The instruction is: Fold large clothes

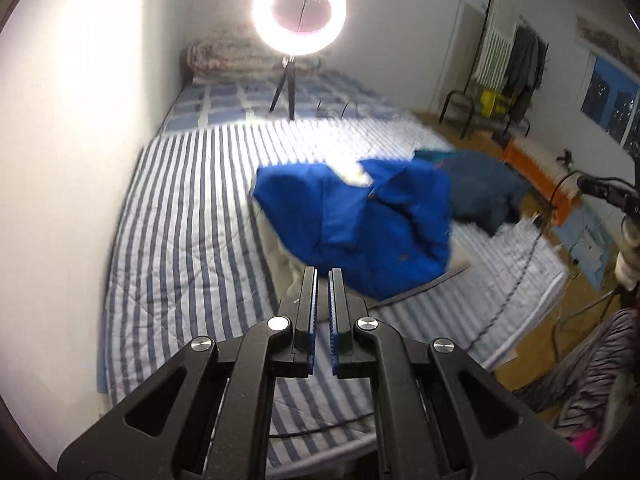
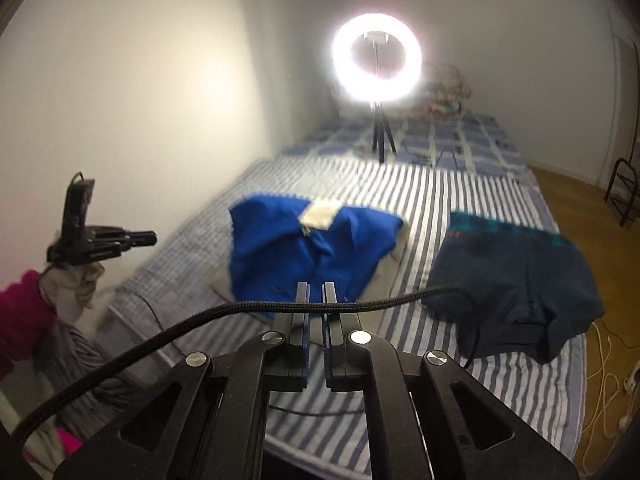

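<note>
A crumpled bright blue cloth garment with a pale lining patch [image 2: 308, 258] lies near the middle of the blue-and-white striped quilted bed cover [image 2: 460, 200], on top of a beige sheet of cloth. A dark navy garment with teal bands [image 2: 516, 280] lies flat beside it, toward the bed's right edge.

Both grippers hang in the air above the near edge of the bed and touch no cloth. The left gripper [image 1: 322, 270] has its jaws drawn close with only a narrow slit between them and nothing in it. The right gripper [image 2: 316, 284] is likewise nearly closed and empty, with a black braided cable [image 2: 168, 328] draped across its fingers.

The step in hand appears to be reaching for the blue garment. To do it well, each gripper should probably spread its jaws before descending. They should then pinch two separate outer edges, not the bunched middle. The cable should be kept clear of the cloth.

A lit ring lamp on a small tripod [image 2: 378, 62] stands toward the bed's far end.
</note>
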`<state>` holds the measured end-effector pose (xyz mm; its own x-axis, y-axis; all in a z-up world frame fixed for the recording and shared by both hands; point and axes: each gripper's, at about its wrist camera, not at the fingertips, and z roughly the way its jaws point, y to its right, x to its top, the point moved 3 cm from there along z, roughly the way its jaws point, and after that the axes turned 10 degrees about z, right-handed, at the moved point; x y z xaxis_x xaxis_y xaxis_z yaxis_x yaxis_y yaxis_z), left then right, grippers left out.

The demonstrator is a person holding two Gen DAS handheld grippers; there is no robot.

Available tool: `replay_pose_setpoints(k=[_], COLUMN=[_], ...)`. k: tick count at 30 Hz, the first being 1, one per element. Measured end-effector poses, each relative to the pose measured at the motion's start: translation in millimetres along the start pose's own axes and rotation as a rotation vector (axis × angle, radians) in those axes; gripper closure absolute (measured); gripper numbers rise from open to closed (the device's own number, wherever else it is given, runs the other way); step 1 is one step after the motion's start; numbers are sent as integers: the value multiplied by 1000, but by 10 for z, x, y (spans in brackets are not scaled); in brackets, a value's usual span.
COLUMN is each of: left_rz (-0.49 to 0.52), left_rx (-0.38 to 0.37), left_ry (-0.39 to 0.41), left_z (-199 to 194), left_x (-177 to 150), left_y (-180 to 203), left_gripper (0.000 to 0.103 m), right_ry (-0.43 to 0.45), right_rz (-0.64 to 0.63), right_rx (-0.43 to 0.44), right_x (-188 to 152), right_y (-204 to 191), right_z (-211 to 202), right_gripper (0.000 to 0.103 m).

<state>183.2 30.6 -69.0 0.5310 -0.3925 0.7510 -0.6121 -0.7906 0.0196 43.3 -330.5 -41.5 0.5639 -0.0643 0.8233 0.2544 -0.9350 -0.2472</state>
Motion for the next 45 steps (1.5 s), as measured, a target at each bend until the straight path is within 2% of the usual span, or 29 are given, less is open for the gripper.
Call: replay_pose_setpoints(k=[1, 2, 3, 5, 6, 7, 10, 13, 17, 18, 19, 20, 21, 22, 26, 30, 33, 36, 38, 42, 43, 45], left_rz=[2, 7, 15, 27, 37, 46, 67, 51, 50, 57, 59, 55, 52, 46, 33, -17, -60, -70, -81, -85, -90, -96], left_rx=[0, -1, -4, -12, -11, -8, 2, -2, 7, 19, 27, 30, 39, 53, 58, 57, 52, 47, 35, 11, 2, -16], left_ry=[11, 28, 48, 85, 106, 127, 170, 187, 213, 222, 228, 232, 229, 225, 169, 114, 68, 21, 4, 5, 6, 4], left_z=[-102, -238, -409, -686, -821, -943, -1225, -1380, -1592, -1631, -1658, -1655, -1630, -1568, -1177, -656, -309, 1, 116, 251, 286, 350], left_x=[40, 109, 218, 364, 444, 514, 682, 810, 927, 942, 951, 960, 948, 926, 779, 613, 506, 411, 365, 310, 309, 290], left_y=[38, 78, 139, 225, 277, 316, 415, 430, 414, 413, 413, 394, 374, 353, 320, 219, 127, 89, 77, 96, 96, 90], left_gripper=[100, 100, 98, 84, 69, 60, 59, 53, 53, 52, 46, 43, 40, 40, 40, 40, 40, 40, 40, 40, 40, 40], right_ry=[18, 39, 54, 96, 110, 120, 153, 171, 196, 201, 206, 212, 219, 226, 215, 184, 159, 116, 64, -225, -304, -430], right_rz=[4, 3, 0, -17, -26, -34, -26, 26, 66, 63, 54, 40, 32, 31, 40, 10, 27, 50, 68, 140, 162, 190], right_rx=[8, 21, 30, 35, 39, 45, 73, 120, 122, 120, 114, 100, 85, 68, -39, -198, -220, -183, -108, 181, 229, 228], right_x=[33, 52, 74, 111, 118, 133, 217, 285, 350, 359, 372, 382, 387, 384, 295, 174, 126, 84, 38, -213, -325, -576], right_y=[-56, -123, -171, -283, -324, -364, -454, -460, -457, -465, -478, -495, -505, -504, -458, -409, -319, -249, -217, -169, -146, -63], right_z=[-141, -295, -396, -627, -692, -769, -985, -1107, -1258, -1305, -1349, -1376, -1387, -1372, -1144, -771, -486, -282, -216, -58, -20, 38], right_gripper=[95, 89, 79, 71, 71, 71, 69, 64, 64, 64, 62, 54, 41, 39, 39, 39, 39, 39, 39, 39, 39, 39])
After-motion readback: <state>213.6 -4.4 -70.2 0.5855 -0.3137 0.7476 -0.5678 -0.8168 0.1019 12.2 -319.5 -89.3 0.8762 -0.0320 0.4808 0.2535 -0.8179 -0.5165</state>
